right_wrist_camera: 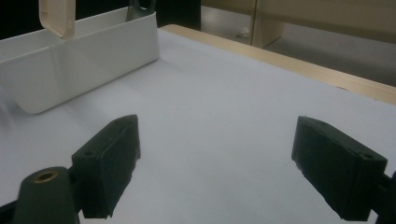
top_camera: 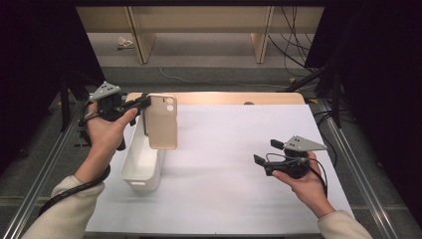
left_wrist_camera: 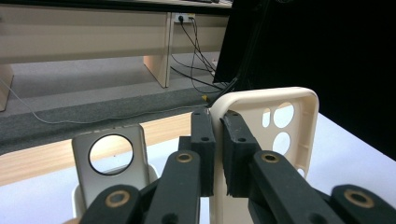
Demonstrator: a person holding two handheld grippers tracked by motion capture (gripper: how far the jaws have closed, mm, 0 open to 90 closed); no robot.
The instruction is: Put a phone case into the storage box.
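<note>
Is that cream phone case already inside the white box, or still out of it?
Out. The cream plastic phone case hangs upright above the white plastic bin, its side rim pinched by the left gripper; its lower end clears the bin's rim.

White bin [top_camera: 142, 167] on white-topped table [top_camera: 239, 164]

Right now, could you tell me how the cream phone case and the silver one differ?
The cream phone case is held up, pinched at its rim by the left tongs; the silver phone case stands in the white bin. The cream one has several small round holes, the silver one large hole. Both stand upright.
</note>
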